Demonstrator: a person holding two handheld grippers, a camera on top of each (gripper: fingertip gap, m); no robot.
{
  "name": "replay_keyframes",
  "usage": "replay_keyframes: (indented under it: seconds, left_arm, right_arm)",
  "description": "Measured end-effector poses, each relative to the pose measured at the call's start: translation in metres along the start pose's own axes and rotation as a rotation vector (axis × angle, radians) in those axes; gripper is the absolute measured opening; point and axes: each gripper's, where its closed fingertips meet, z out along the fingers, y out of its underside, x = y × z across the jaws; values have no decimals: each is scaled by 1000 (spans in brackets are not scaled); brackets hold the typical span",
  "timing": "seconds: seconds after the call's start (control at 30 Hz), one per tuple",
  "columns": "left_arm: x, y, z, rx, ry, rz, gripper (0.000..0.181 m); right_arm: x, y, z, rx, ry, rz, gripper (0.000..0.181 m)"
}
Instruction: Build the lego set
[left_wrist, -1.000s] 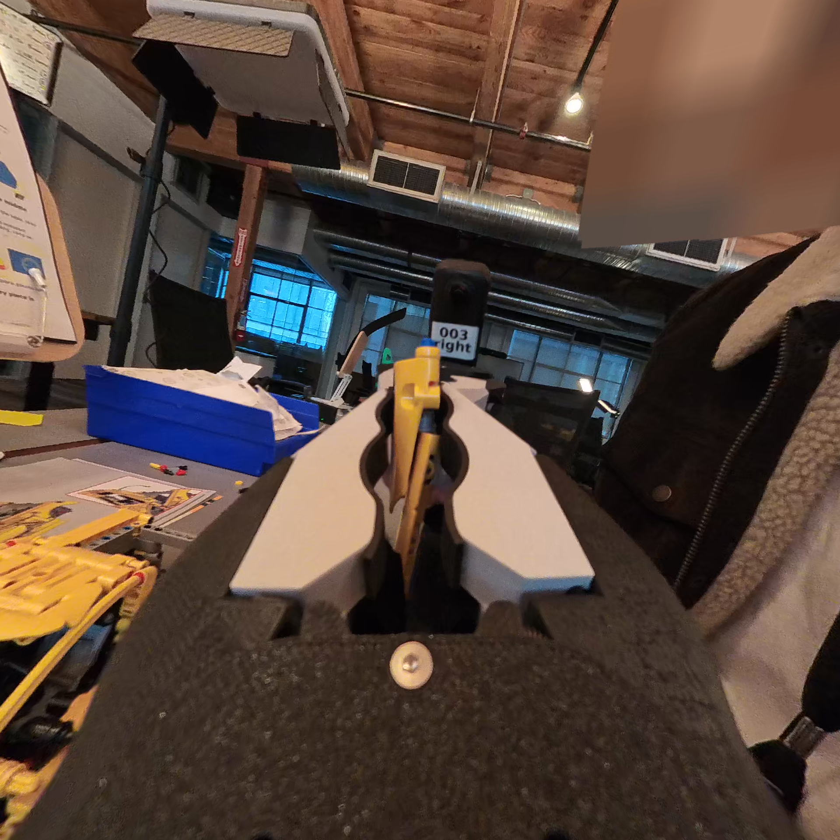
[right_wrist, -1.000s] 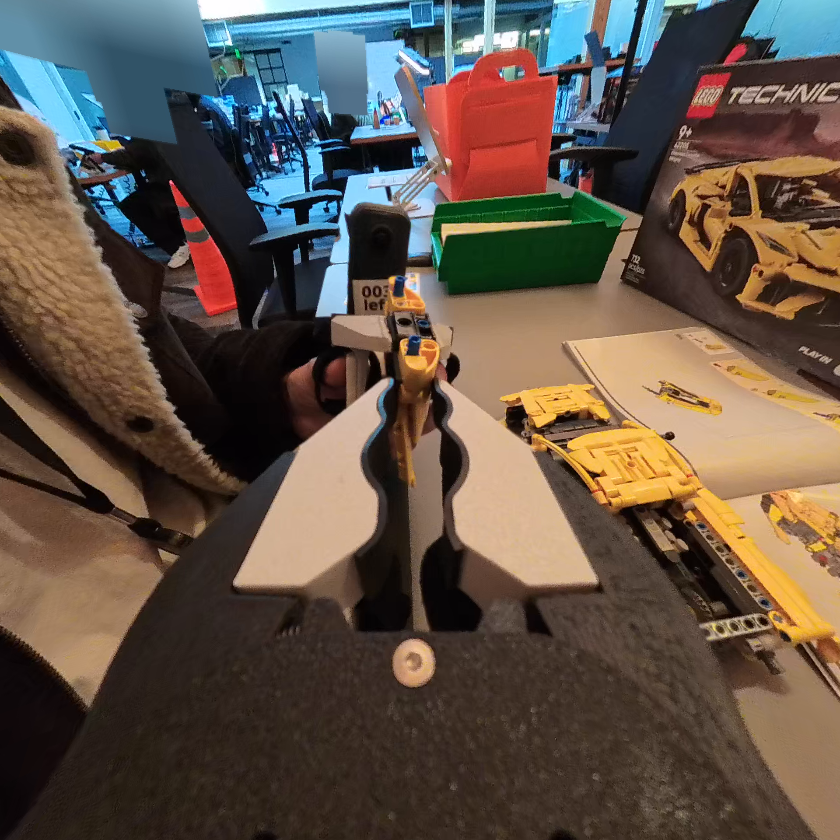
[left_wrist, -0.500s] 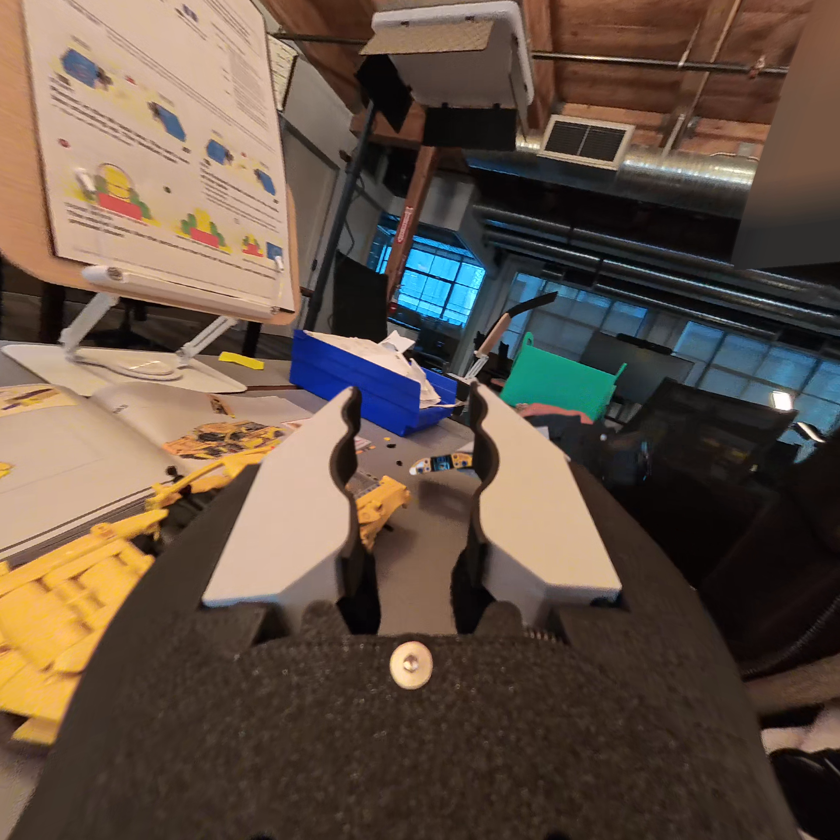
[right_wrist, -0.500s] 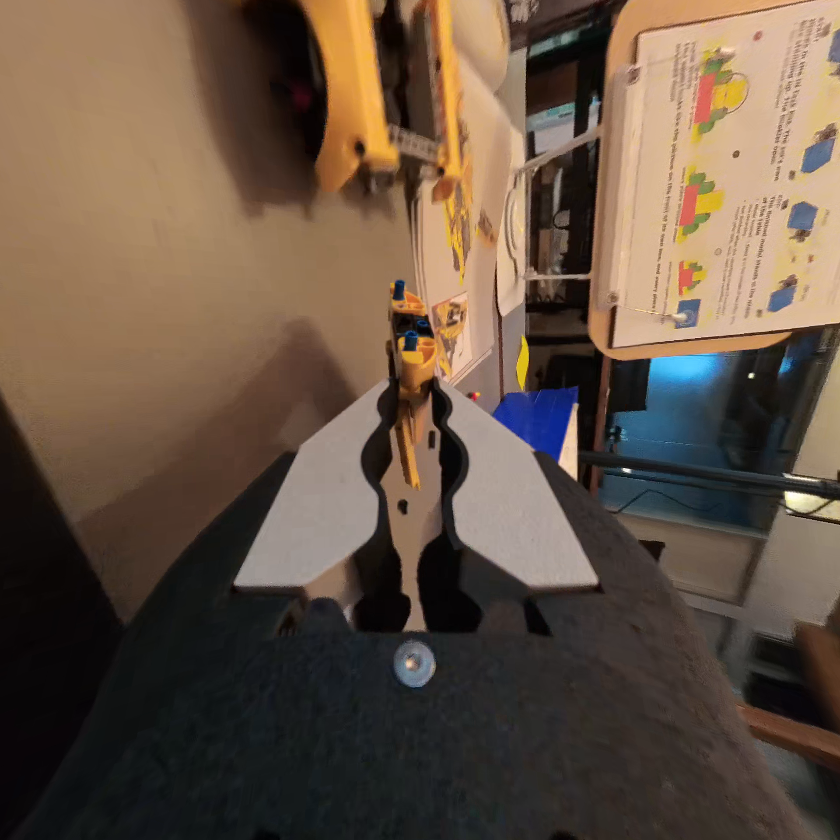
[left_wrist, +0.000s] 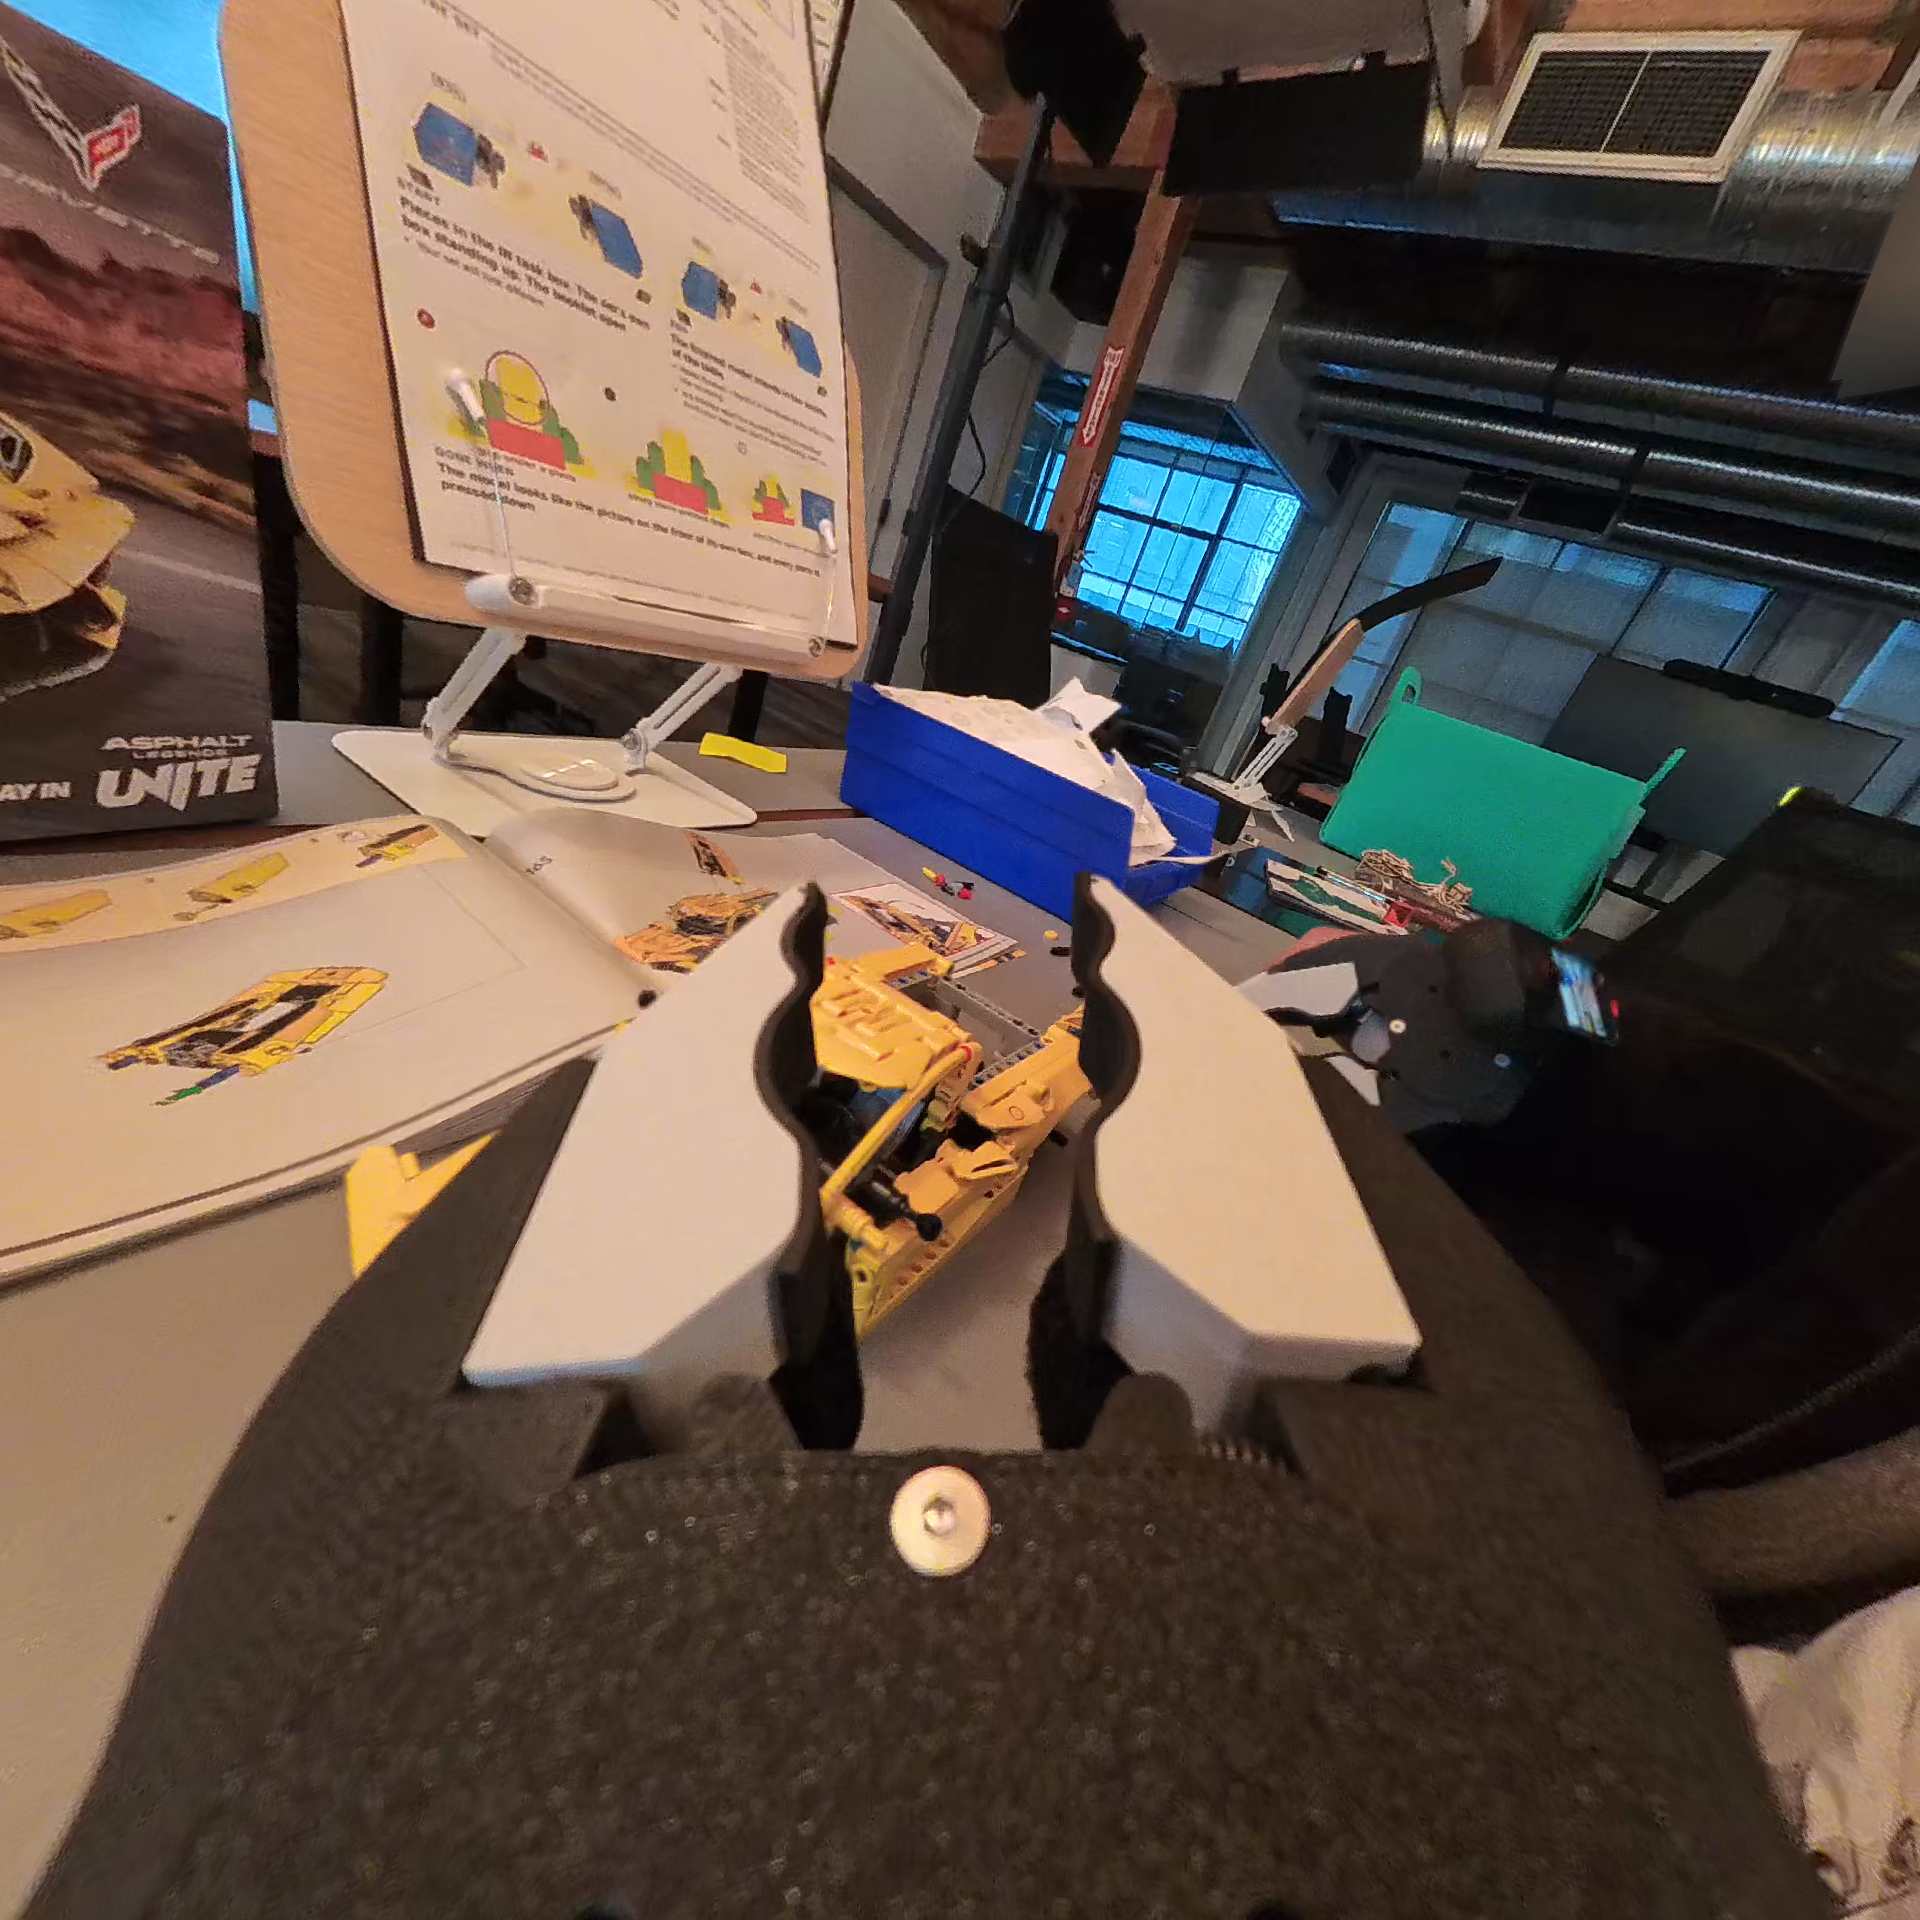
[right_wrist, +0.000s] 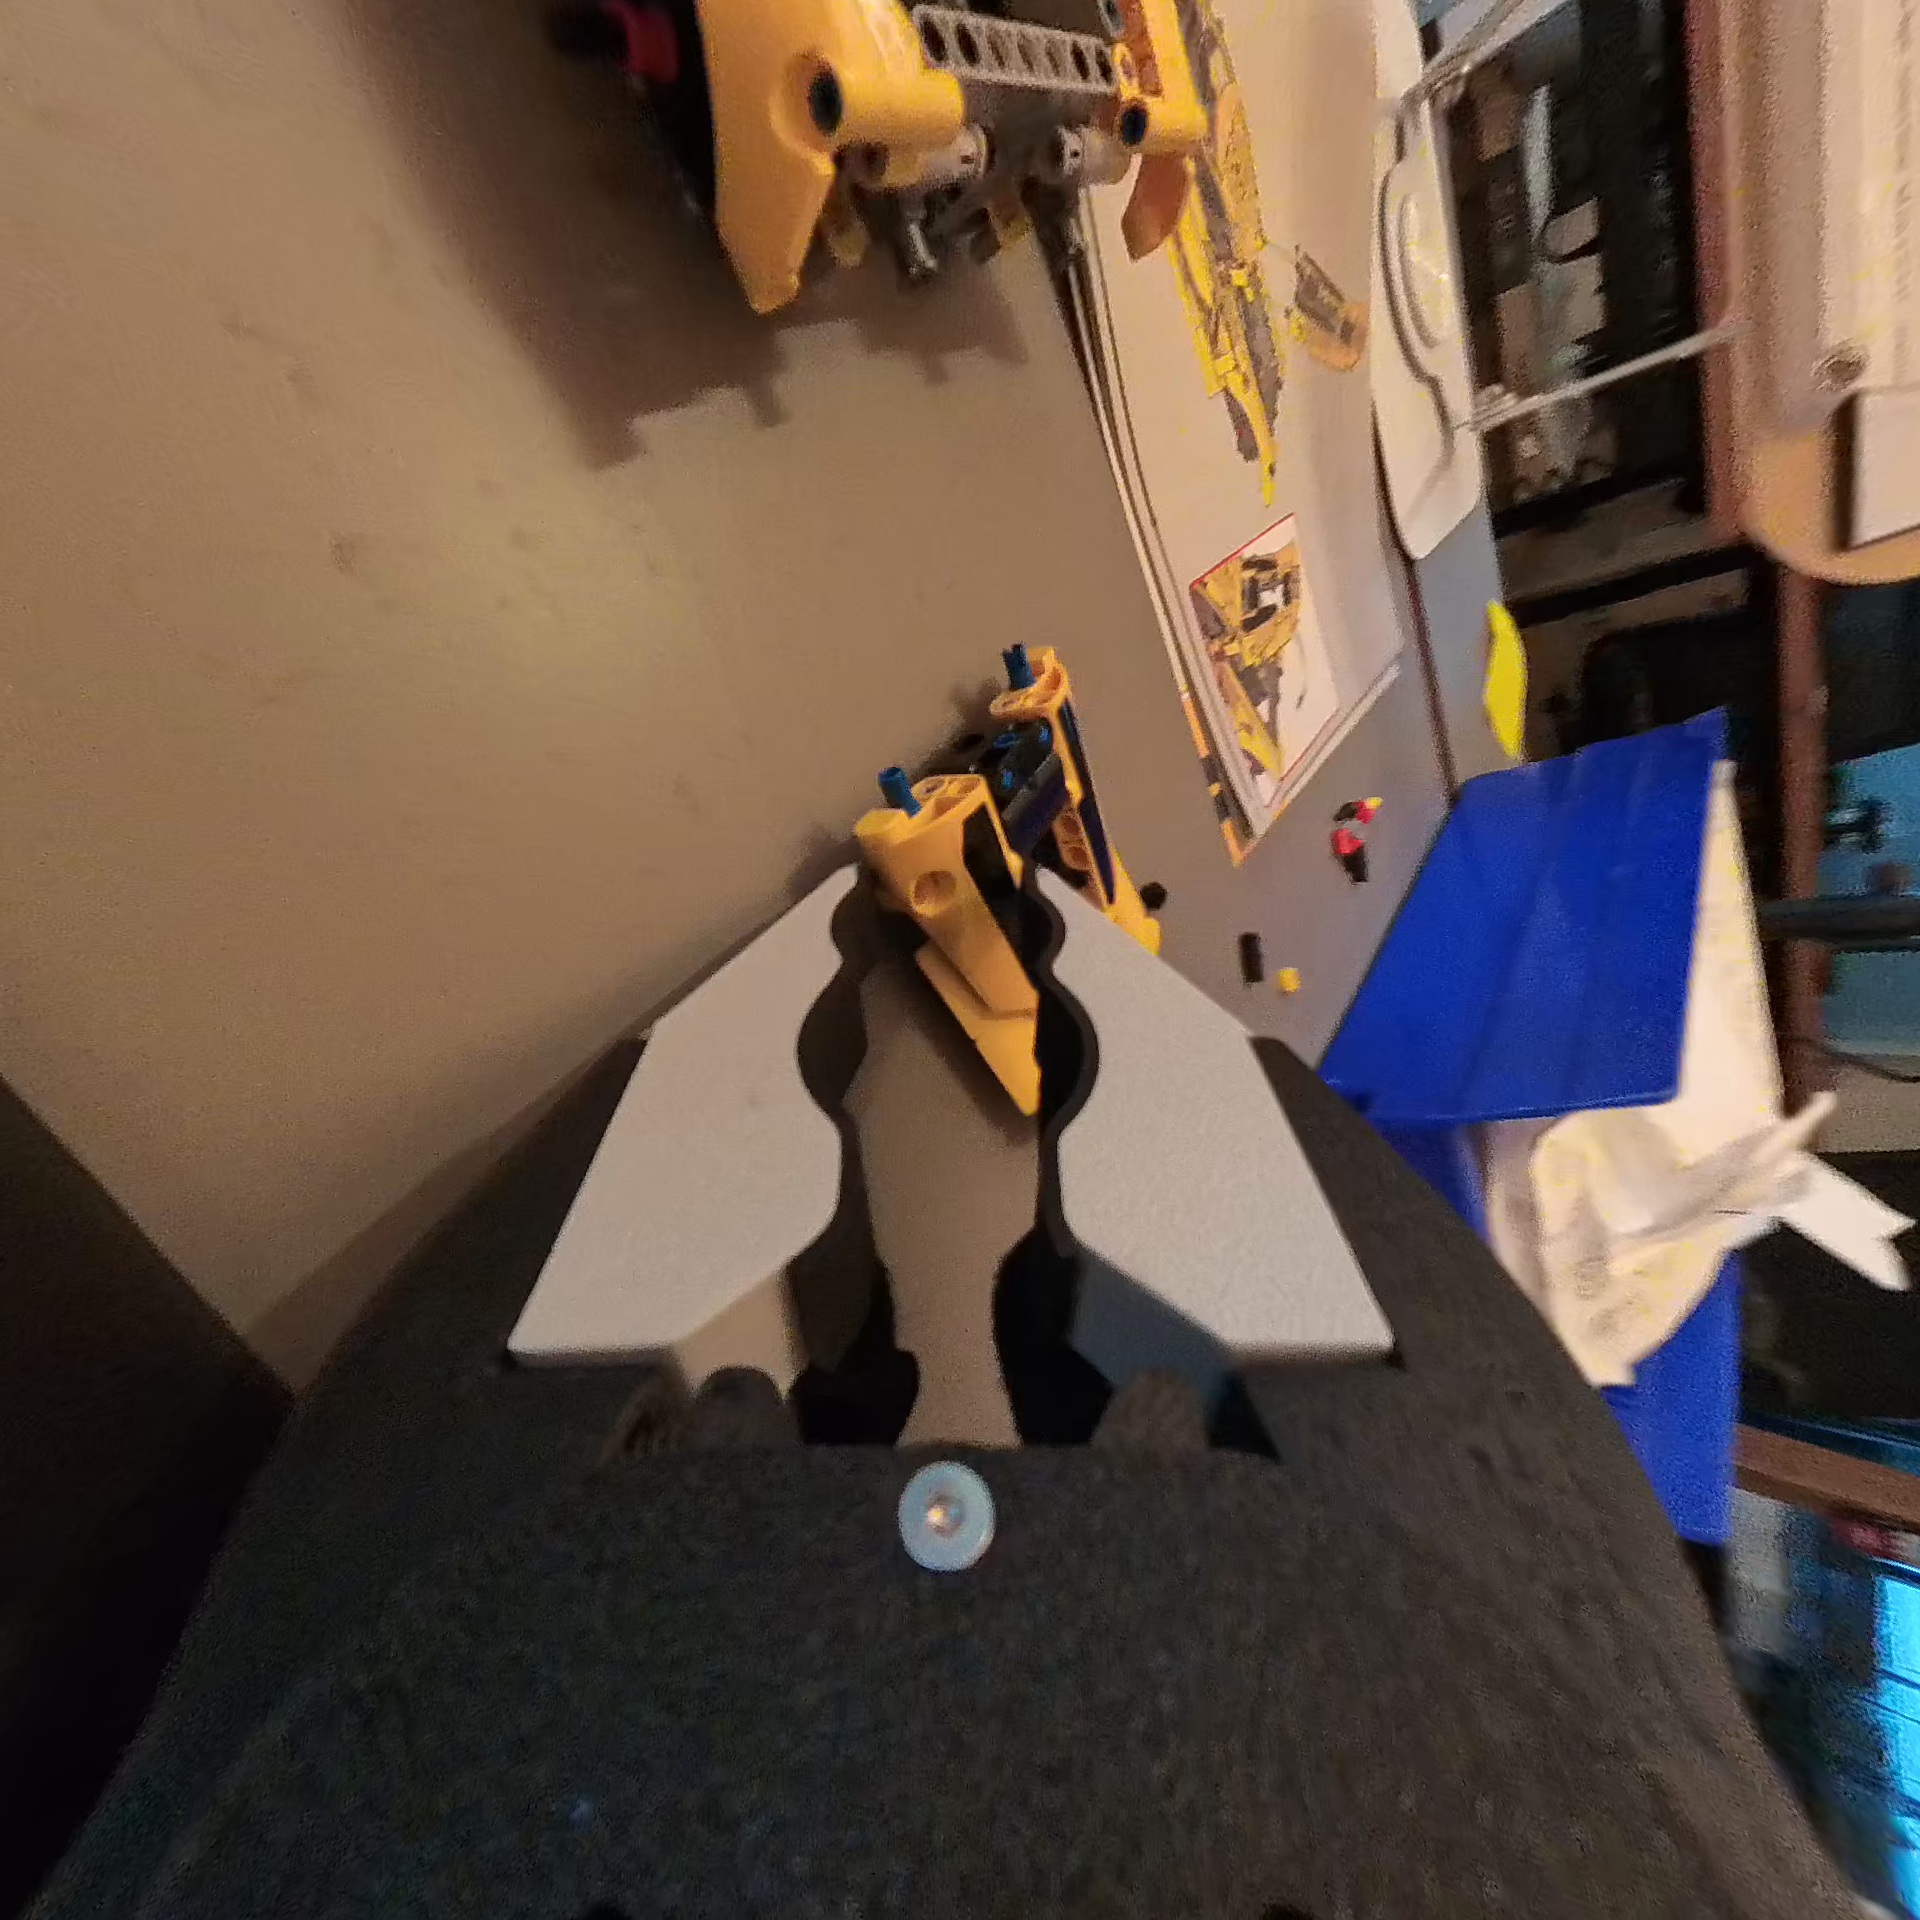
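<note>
The partly built yellow car model (left_wrist: 914, 1049) lies on the grey table (left_wrist: 125, 1403). My left gripper (left_wrist: 945, 904) is open and empty, its fingers either side of the model from above and behind. My right gripper (right_wrist: 951, 894) is rolled onto its side low over the table, jaws parted. A small yellow sub-assembly with blue pins (right_wrist: 935, 831) lies tilted between its tips, against the right finger. The car's end shows at the top of the right wrist view (right_wrist: 831, 114). The right gripper also shows in the left wrist view (left_wrist: 1309, 997).
An open instruction booklet (left_wrist: 312, 987) lies left of the model. A blue bin of paper (left_wrist: 997, 821) stands behind it, with small loose pieces (right_wrist: 1351, 826) in front. The set's box (left_wrist: 104, 520), a sheet on a stand (left_wrist: 582, 312) and a green bin (left_wrist: 1475, 821) stand farther back.
My left gripper let go of the yellow sub-assembly, opened and came down over the car model. My right gripper carried the sub-assembly to the table, rolled over, and its jaws have widened.
</note>
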Motion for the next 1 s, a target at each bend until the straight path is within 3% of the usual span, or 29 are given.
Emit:
replay_keyframes:
  seconds: [0.17, 0.33, 0.47, 0.63, 0.77, 1.0]
  left_arm:
    - [-23, -15, 1, -27, -49, -8, 47]
    - [-59, -27, 1, -101, -127, 4, 46]
    - [-103, -35, 12, -135, -221, 43, 44]
    - [-139, -40, 30, -85, -241, 35, 44]
    - [-140, -28, 31, -78, -188, -99, 37]
    - [-151, -18, 28, -114, -260, -60, 37]
  right_arm:
    - [5, -16, -16, 128, -137, 314, 32]
    - [72, -53, -37, 445, -216, 825, 33]
    - [115, -61, -10, 580, -287, 1143, 46]
    - [125, -75, 30, 622, -325, 1206, 44]
    - [115, -74, 27, 623, -334, 1167, 34]
    - [111, -88, 20, 660, -389, 1155, 25]
